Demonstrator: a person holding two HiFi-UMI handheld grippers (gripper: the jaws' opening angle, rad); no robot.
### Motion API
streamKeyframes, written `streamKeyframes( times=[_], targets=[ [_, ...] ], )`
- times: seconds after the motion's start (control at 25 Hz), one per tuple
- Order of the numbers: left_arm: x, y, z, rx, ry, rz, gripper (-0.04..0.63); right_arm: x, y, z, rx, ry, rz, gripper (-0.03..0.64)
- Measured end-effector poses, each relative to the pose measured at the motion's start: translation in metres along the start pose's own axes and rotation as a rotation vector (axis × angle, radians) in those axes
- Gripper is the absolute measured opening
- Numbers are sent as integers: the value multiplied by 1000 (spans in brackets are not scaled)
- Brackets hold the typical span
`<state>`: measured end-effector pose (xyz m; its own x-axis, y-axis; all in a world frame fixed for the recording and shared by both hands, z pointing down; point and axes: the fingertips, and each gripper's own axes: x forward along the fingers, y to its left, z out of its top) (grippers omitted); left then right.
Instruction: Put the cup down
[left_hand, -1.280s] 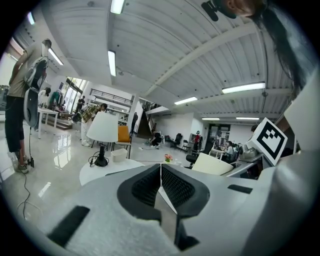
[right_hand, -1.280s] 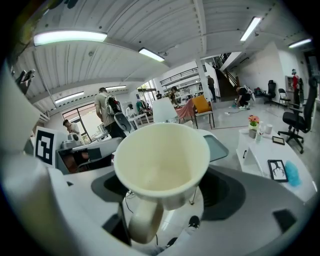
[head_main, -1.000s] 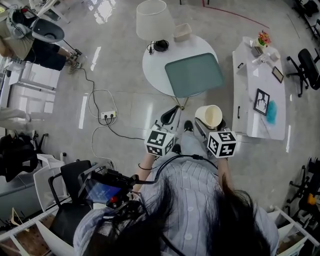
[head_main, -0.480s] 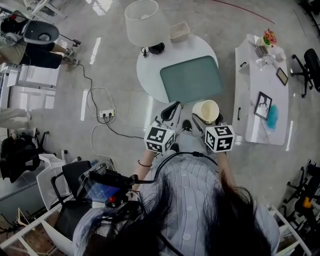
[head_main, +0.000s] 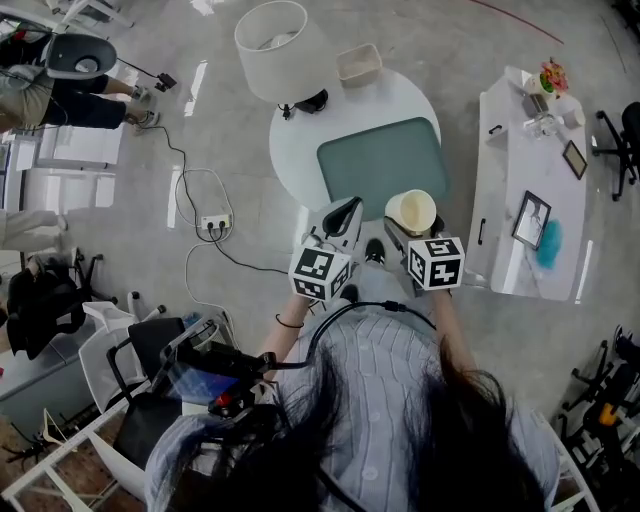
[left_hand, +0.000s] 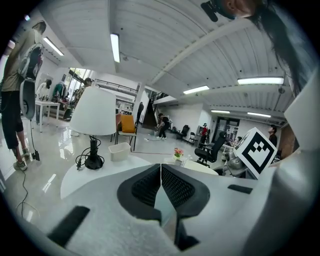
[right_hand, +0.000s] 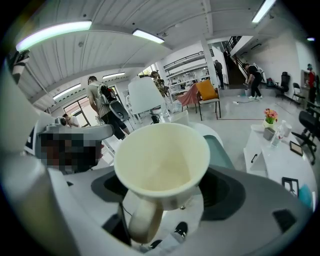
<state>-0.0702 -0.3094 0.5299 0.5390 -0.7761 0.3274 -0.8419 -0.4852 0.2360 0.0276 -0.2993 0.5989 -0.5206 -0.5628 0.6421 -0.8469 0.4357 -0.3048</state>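
Observation:
A cream cup (head_main: 411, 211) (right_hand: 161, 167) with a handle sits upright and empty in my right gripper (head_main: 405, 228) (right_hand: 162, 200), which is shut on it, above the floor just short of the round white table (head_main: 300, 135). A grey-green tray (head_main: 380, 158) (right_hand: 218, 147) lies on that table right ahead of the cup. My left gripper (head_main: 342, 220) (left_hand: 160, 187) hovers beside it on the left, jaws shut with nothing between them.
On the round table stand a white-shaded lamp (head_main: 272, 40) (left_hand: 93, 112) and a small white box (head_main: 358, 62) (left_hand: 119, 150). A long white side table (head_main: 525, 190) with a picture frame, flowers and small items stands to the right. A power strip and cables (head_main: 213, 222) lie on the floor at left.
Both grippers and the cup have moved forward toward the round table; the cup now reaches the table's near edge. Both grips are unchanged.

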Motion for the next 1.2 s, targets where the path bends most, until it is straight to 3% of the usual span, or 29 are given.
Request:
streamKeyframes(
  times=[0.52, 1.2],
  targets=[
    [44, 40, 9, 0, 17, 71, 18, 81, -39, 15, -127, 77, 22, 396],
    [53, 43, -1, -18, 47, 89, 18, 167, -71, 21, -249, 154, -17, 396]
  ],
)
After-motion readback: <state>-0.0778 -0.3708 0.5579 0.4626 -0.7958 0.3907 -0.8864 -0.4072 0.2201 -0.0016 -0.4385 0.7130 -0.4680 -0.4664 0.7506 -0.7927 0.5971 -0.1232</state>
